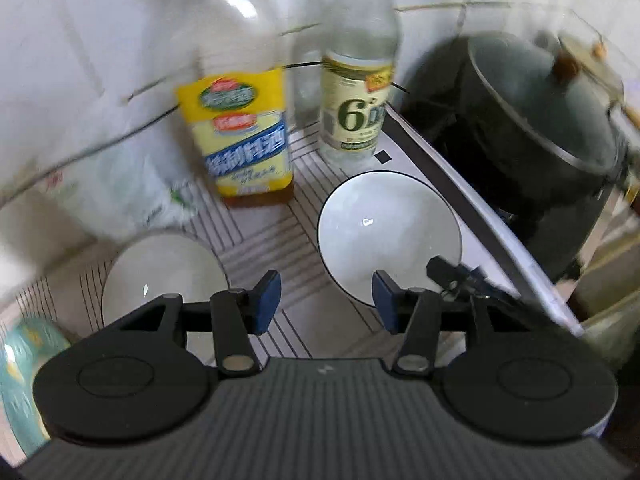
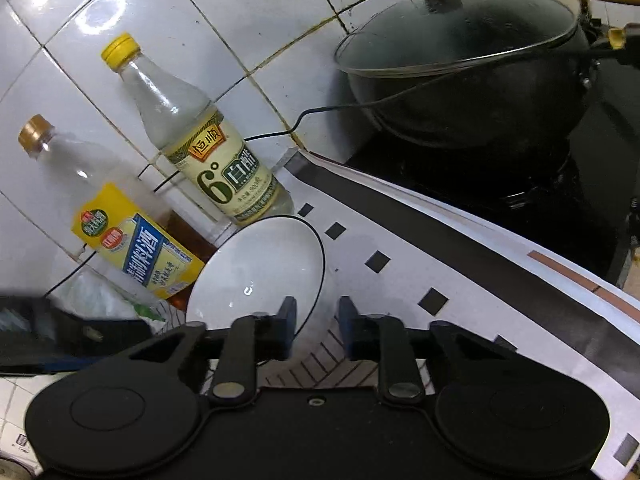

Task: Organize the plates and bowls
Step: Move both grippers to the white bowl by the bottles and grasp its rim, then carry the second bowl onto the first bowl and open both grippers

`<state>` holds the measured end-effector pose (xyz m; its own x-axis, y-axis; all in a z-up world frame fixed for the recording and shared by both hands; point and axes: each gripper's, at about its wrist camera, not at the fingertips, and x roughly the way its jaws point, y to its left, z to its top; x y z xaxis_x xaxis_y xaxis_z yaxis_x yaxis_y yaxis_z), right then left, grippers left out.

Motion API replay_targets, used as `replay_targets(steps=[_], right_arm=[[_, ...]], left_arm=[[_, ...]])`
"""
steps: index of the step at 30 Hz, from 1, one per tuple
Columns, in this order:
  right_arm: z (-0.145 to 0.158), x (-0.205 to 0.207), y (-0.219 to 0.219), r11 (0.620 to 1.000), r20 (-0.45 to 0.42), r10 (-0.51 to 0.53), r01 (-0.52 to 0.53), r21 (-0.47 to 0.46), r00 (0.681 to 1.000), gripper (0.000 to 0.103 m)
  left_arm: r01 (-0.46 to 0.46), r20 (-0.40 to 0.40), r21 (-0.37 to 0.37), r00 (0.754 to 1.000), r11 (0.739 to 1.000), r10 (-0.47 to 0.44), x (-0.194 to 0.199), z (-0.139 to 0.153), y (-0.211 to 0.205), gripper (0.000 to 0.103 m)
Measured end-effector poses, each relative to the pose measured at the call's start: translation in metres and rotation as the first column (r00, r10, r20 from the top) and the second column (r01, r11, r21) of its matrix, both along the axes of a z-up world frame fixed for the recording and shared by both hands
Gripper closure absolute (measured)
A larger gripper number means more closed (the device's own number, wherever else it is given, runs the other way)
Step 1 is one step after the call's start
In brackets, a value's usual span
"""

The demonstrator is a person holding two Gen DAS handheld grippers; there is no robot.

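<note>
A white bowl with a dark rim (image 1: 386, 232) sits on the striped mat; it also shows in the right wrist view (image 2: 260, 272). A second white bowl (image 1: 160, 276) sits to its left. A pale green dish (image 1: 20, 368) shows at the left edge. My left gripper (image 1: 326, 300) is open and empty, hovering above the mat between the two bowls. My right gripper (image 2: 318, 326) is open, its jaws on either side of the dark-rimmed bowl's near right rim without closing on it. Its tip (image 1: 452, 276) also shows in the left wrist view.
A yellow-labelled cooking wine bottle (image 1: 244, 136) and a white vinegar bottle (image 1: 356, 104) stand against the tiled wall behind the bowls. A black lidded wok (image 2: 464, 72) sits on the stove to the right. A crumpled plastic bag (image 1: 132, 188) lies at the left.
</note>
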<state>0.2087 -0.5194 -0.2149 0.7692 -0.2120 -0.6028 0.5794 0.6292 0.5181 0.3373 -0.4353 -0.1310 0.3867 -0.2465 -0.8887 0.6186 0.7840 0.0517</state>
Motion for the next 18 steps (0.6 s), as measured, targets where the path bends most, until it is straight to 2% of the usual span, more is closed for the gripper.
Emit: replay_targets(steps=[2, 7, 11, 12, 13, 16, 18], right_arm=[[0.003, 0.002, 0.002, 1.000, -0.018, 0.007, -0.008, -0.028, 1.000, 0.084], [0.000, -0.001, -0.003, 1.000, -0.033, -0.014, 0.014, -0.012, 0.999, 0.091], [-0.011, -0.003, -0.012, 0.998, -0.044, -0.020, 0.022, 0.054, 0.999, 0.094], [-0.015, -0.005, -0.013, 0.997, -0.040, -0.022, 0.025, 0.075, 0.999, 0.094], [-0.018, -0.006, -0.015, 0.995, -0.033, -0.020, 0.024, 0.098, 0.999, 0.094], [-0.026, -0.005, -0.014, 0.990, -0.024, -0.010, 0.014, 0.141, 1.000, 0.094], [-0.026, -0.006, -0.011, 0.990, -0.015, -0.009, 0.011, 0.140, 1.000, 0.094]], left_arm=[[0.001, -0.005, 0.000, 1.000, 1.000, -0.001, 0.002, -0.010, -0.003, 0.053], [-0.052, -0.062, -0.020, 0.997, 0.998, 0.051, 0.022, -0.034, -0.001, 0.054], [-0.050, -0.141, -0.058, 0.989, 0.997, 0.041, 0.033, -0.049, 0.002, 0.055], [-0.052, -0.147, -0.072, 0.988, 0.996, 0.041, 0.034, -0.051, 0.002, 0.060], [-0.047, -0.156, -0.088, 0.987, 0.995, 0.033, 0.033, -0.052, 0.002, 0.071], [-0.033, -0.194, -0.112, 0.981, 0.993, 0.011, 0.031, -0.057, 0.002, 0.091], [-0.033, -0.186, -0.102, 0.983, 0.994, 0.014, 0.027, -0.058, 0.002, 0.091]])
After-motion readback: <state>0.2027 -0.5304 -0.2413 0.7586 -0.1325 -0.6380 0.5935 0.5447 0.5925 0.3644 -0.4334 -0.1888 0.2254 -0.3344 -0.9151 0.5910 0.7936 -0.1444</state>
